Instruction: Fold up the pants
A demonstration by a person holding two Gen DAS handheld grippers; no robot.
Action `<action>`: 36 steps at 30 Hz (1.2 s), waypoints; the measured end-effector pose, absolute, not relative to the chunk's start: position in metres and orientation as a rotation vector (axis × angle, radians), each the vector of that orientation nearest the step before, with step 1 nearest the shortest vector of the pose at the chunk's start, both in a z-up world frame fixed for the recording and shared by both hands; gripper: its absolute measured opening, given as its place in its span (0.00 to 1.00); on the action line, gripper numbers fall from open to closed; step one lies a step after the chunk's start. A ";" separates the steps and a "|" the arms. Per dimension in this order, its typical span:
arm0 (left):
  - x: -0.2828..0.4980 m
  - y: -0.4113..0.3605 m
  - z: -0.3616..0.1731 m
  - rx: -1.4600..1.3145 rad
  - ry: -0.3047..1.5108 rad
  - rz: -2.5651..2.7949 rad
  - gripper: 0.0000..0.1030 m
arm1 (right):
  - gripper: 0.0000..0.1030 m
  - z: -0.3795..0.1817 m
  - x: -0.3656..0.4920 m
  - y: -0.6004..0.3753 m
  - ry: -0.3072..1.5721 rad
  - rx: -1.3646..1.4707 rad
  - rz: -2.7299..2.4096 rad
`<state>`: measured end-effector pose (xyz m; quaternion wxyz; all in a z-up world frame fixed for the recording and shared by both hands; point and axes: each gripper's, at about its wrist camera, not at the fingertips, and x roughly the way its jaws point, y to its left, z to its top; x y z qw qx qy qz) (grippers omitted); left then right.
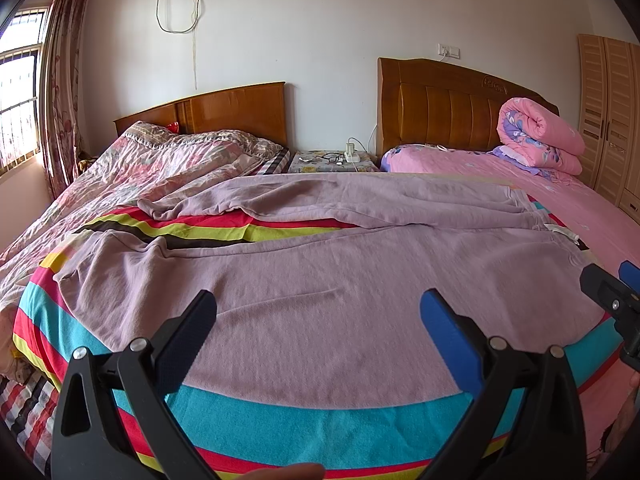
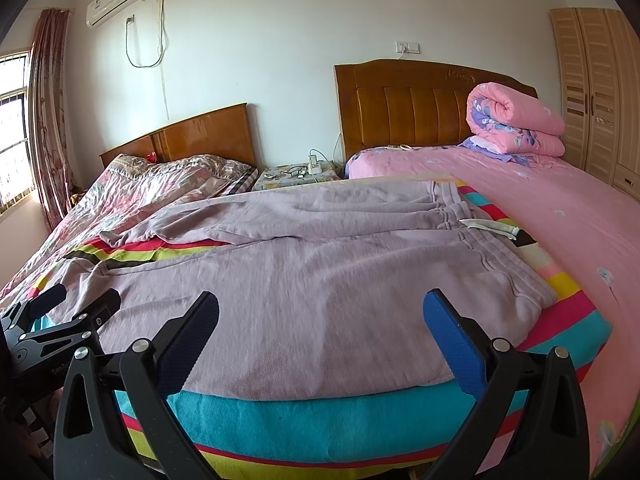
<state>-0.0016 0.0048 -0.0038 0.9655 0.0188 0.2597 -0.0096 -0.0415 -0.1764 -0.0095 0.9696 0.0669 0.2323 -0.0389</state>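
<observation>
2 beds pushed side by side; striped blanket (image 1: pixel 280 412) spread across them, lilac pants (image 1: pixel 320 300) flat on top, waistband (image 2: pixel 492 232) to the right, both legs running left. Left tool (image 1: pixel 318 310) jaws wide, empty, hovering over the near leg; right tool (image 2: pixel 320 312) also wide, empty, nearer the waist. Looks like step 1, nothing folded yet. Next probably needs grips on the near leg's edge to lay it over the far leg. Waist tag (image 2: pixel 490 227) unreadable; no legible writing.
</observation>
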 end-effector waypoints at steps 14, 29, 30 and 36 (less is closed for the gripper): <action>-0.002 0.005 -0.004 0.038 0.525 -0.019 0.99 | 0.96 -0.013 -0.040 -0.178 0.489 0.141 -0.082; 0.006 0.007 -0.009 0.041 0.568 -0.023 0.99 | 0.96 -0.025 -0.029 -0.181 0.548 0.139 -0.082; 0.009 0.006 -0.010 0.043 0.575 -0.023 0.99 | 0.96 -0.026 -0.026 -0.182 0.552 0.134 -0.084; 0.035 0.004 -0.016 0.061 0.626 -0.016 0.99 | 0.96 -0.028 0.000 -0.194 0.588 0.116 -0.090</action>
